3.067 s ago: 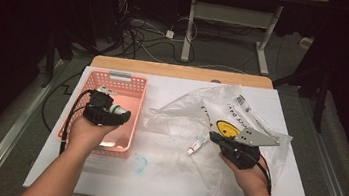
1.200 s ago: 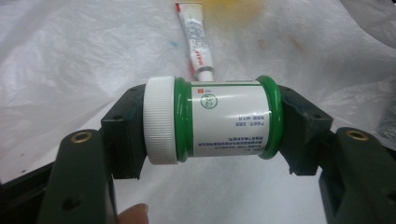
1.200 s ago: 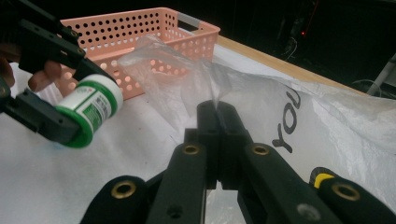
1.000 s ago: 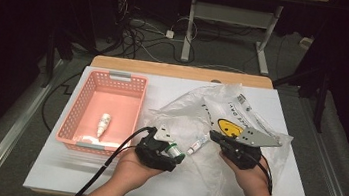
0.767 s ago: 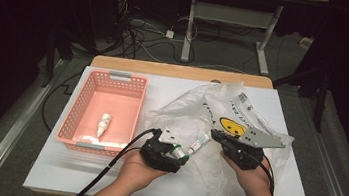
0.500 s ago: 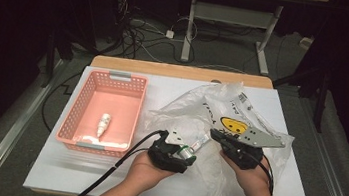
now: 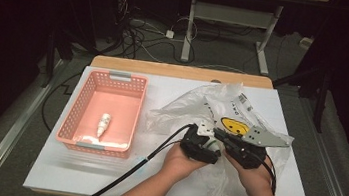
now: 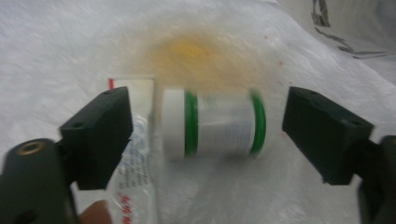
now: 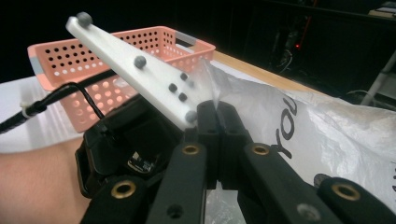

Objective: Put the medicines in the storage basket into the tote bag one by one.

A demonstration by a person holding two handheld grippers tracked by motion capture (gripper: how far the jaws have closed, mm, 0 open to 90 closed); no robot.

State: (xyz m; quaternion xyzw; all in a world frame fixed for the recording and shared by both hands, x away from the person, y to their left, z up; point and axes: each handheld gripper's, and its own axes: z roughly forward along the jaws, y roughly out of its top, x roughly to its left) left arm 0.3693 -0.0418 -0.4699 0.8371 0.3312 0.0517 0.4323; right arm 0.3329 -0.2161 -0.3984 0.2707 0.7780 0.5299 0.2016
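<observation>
A small white bottle with green bands (image 8: 219,123) lies on its side inside the clear plastic bag (image 7: 201,111). My left gripper (image 8: 205,119) is open around it; its jaws have just been opening, and the pads stand apart from both ends of the bottle. In the high view the left gripper (image 7: 204,144) sits at the bag's mouth, close beside my right gripper (image 7: 218,133). The right gripper (image 9: 217,109) is shut on a pinched edge of the bag (image 9: 327,140), holding it up.
A pink basket (image 7: 77,139) stands at the left on the white table (image 7: 78,172), with a small white bottle (image 7: 103,123) inside. A clear printed packet (image 8: 135,158) lies next to the green-banded bottle. The left gripper's cable trails toward the table's front edge.
My left gripper came from the basket across to the bag, then moved right and down into its mouth. Its jaws stand wider. The right gripper has kept still on the bag.
</observation>
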